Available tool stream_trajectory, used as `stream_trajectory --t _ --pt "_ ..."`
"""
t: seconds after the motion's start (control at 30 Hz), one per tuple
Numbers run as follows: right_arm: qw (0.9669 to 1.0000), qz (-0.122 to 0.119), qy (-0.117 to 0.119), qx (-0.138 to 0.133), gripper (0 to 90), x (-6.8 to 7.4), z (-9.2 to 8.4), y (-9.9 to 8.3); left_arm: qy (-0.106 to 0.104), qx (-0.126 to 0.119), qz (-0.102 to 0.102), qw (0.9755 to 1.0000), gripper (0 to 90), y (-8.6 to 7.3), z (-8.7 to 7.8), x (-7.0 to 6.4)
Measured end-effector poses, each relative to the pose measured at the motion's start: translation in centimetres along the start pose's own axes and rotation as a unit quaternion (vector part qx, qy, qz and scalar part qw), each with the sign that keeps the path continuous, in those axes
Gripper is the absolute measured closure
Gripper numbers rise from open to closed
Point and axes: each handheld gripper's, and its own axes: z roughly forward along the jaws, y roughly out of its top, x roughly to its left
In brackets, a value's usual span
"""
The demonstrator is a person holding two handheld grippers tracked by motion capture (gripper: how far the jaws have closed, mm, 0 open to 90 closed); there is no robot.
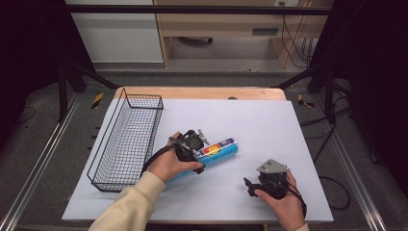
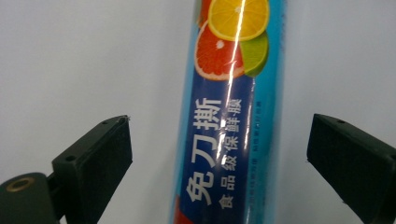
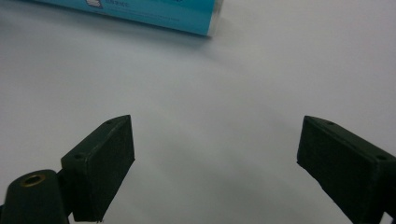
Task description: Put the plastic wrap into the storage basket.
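Note:
A long blue box of cling film (image 1: 219, 150) with citrus pictures lies on the white board (image 1: 260, 120), slanted toward the far right. My left gripper (image 1: 199, 156) hovers over the box's near half, open. In the left gripper view the box (image 2: 229, 121) runs up between the two spread jaws, with clear gaps on both sides. My right gripper (image 1: 250, 185) is held low near the front right of the board, open, with nothing between its jaws. The right gripper view has my right gripper (image 3: 215, 154) over bare board, with one end of the box (image 3: 187, 16) at the top.
A black wire basket (image 1: 126, 139) stands along the left side of the board, long side running away from me. The wooden table edge (image 1: 202, 92) lies behind the board. A metal frame and floor cables surround the table.

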Motion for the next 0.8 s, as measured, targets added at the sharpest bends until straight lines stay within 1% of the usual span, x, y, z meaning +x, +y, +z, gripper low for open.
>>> stream_trajectory --t 0.03,0.1,0.17,0.23,0.3,0.43,0.53,0.6,0.67,0.8 --pt "1.0000 0.000 0.000 0.000 11.4 0.0 0.0 0.0 0.005 0.002 -0.001 1.0000 6.9 -0.1 0.1 0.2" --pt "1.0000 0.001 0.000 0.000 11.3 0.0 0.0 0.0 0.004 -0.001 -0.004 1.0000 7.4 -0.1 0.1 0.2" --pt "1.0000 0.003 0.001 0.000 11.3 0.0 0.0 0.0 -0.001 -0.006 -0.009 0.9999 8.0 -0.2 0.2 0.3" --pt "1.0000 0.003 0.001 0.000 11.3 0.0 0.0 0.0 -0.002 -0.005 -0.011 0.9999 8.1 -0.2 0.5 0.4" --pt "1.0000 0.001 0.002 0.002 11.2 0.0 0.0 0.0 -0.008 -0.004 -0.013 0.9999 8.1 -0.3 0.7 0.5" --pt "1.0000 -0.002 0.001 0.003 11.1 -0.1 0.0 0.0 -0.012 -0.005 -0.016 0.9998 8.5 -0.3 1.2 0.6" --pt "1.0000 0.000 0.002 0.004 11.0 0.0 0.1 0.0 -0.019 -0.016 -0.025 0.9994 8.8 -0.4 1.4 0.6" --pt "1.0000 0.000 0.003 0.004 11.0 0.0 0.1 0.0 -0.017 -0.022 -0.025 0.9993 9.4 -0.4 1.5 0.5" --pt "1.0000 0.000 0.004 0.004 10.9 0.0 0.1 0.0 -0.015 -0.035 -0.030 0.9988 10.2 -0.4 1.7 0.5" --pt "1.0000 -0.001 0.006 0.007 10.8 0.0 0.1 -0.1 -0.018 -0.030 -0.029 0.9990 10.5 -0.8 2.4 0.4"
